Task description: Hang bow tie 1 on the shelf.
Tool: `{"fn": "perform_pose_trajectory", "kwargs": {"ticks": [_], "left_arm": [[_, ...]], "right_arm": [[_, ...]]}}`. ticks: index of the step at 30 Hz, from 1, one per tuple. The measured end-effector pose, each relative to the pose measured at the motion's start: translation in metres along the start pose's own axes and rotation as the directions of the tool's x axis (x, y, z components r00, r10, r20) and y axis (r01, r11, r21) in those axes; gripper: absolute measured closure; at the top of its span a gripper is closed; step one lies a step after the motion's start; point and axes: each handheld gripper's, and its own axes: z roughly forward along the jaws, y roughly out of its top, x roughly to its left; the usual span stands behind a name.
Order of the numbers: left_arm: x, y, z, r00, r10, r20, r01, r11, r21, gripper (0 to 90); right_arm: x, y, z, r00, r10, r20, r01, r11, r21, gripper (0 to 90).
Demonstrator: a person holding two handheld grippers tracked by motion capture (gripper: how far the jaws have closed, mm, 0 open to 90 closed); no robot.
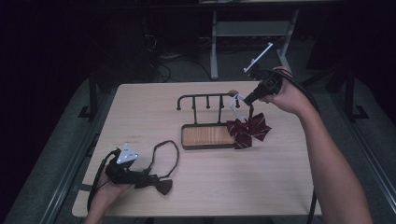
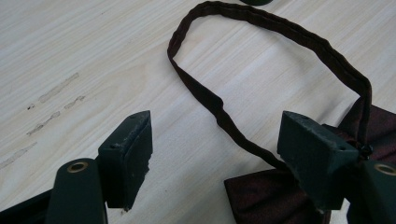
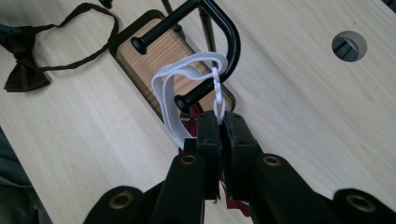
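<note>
A black hook rack [image 1: 208, 100] stands on a wooden base [image 1: 205, 135] mid-table. Beside the rack's right end hangs a red striped bow tie [image 1: 249, 128]. My right gripper [image 1: 247, 99] is shut on its white strap [image 3: 170, 88], and that strap loops over the rack's end hook [image 3: 229, 32]. In the right gripper view the jaws [image 3: 222, 126] pinch the strap's clasp. A dark brown bow tie [image 1: 161, 185] lies near the front left with its strap loop [image 2: 280, 28] spread on the table. My left gripper [image 2: 217, 135] is open, straddling that strap, one jaw over the bow [image 2: 266, 196].
A round cable hole [image 3: 349, 45] sits in the tabletop behind the rack's right end. Behind the table stand the legs of another desk [image 1: 214, 46] and cables on the floor. The left gripper is close to the table's front edge [image 1: 187, 215].
</note>
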Motion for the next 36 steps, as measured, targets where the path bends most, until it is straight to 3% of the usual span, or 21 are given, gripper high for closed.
{"fn": "perform_pose_trajectory", "kwargs": {"ticks": [14, 19, 36], "left_arm": [[0.0, 0.0, 0.001, 1.0, 0.009, 0.004, -0.009, 0.9999, 0.008, 27.0], [-0.001, 0.0, 0.001, 1.0, 0.008, 0.005, -0.008, 0.9999, 0.009, 27.0], [-0.003, 0.0, 0.003, 0.9999, 0.009, 0.01, -0.009, 0.9998, 0.02, 27.0]], "right_arm": [[-0.008, -0.001, 0.008, 0.9992, 0.037, 0.011, -0.037, 0.999, -0.004, 83.1], [-0.011, -0.008, 0.009, 0.9986, 0.053, -0.007, -0.053, 0.998, -0.017, 81.4], [-0.009, -0.036, 0.01, 0.9967, 0.04, -0.071, -0.042, 0.998, -0.037, 74.1]]}}
